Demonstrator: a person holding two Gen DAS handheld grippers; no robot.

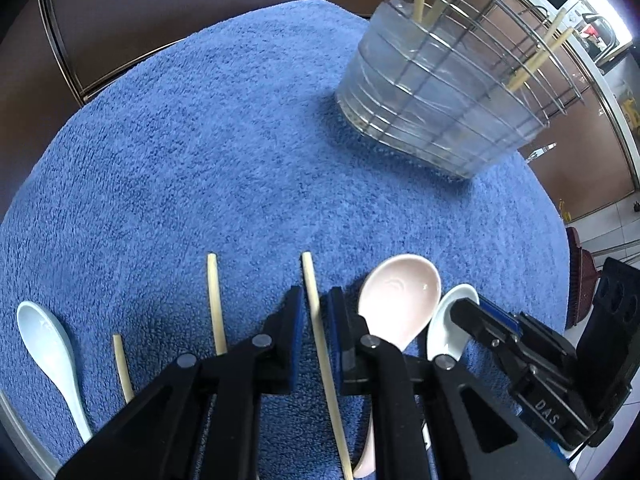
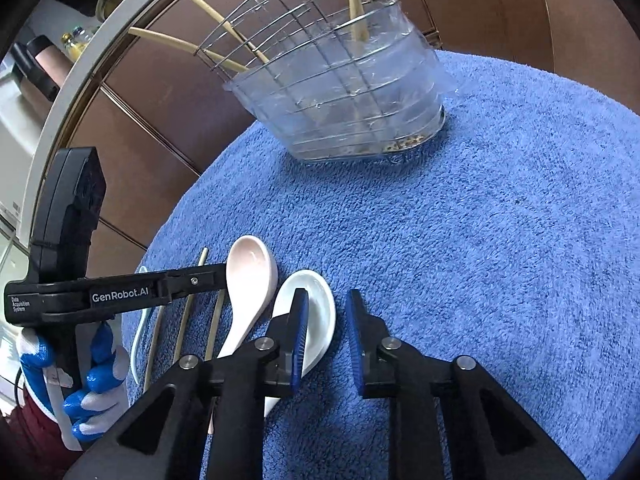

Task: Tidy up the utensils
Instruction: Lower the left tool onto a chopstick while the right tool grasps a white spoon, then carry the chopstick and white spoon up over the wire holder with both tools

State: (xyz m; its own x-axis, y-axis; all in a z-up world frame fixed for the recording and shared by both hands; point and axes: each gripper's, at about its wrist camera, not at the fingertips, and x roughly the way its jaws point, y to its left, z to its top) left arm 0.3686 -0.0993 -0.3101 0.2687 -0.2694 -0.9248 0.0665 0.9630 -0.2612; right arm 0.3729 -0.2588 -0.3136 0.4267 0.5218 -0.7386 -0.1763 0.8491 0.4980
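On a blue towel (image 1: 224,152) lie several chopsticks and three ceramic spoons. My left gripper (image 1: 316,304) straddles one chopstick (image 1: 320,344) with its jaws narrowly apart, a small gap on each side. A pink spoon (image 1: 396,300) and a white spoon (image 1: 448,328) lie right of it; a pale blue spoon (image 1: 48,344) lies far left. My right gripper (image 2: 326,308) is open, its left finger over the white spoon (image 2: 316,312). The pink spoon (image 2: 248,280) lies beside it. A wire utensil holder (image 1: 440,92) with chopsticks stands at the back, also in the right wrist view (image 2: 344,92).
The towel (image 2: 500,240) covers a round brown table with a metal rim (image 1: 60,48). Two more chopsticks (image 1: 216,304) lie left of my left gripper. The left gripper's body (image 2: 112,292) and a gloved hand (image 2: 92,380) show at the left of the right wrist view.
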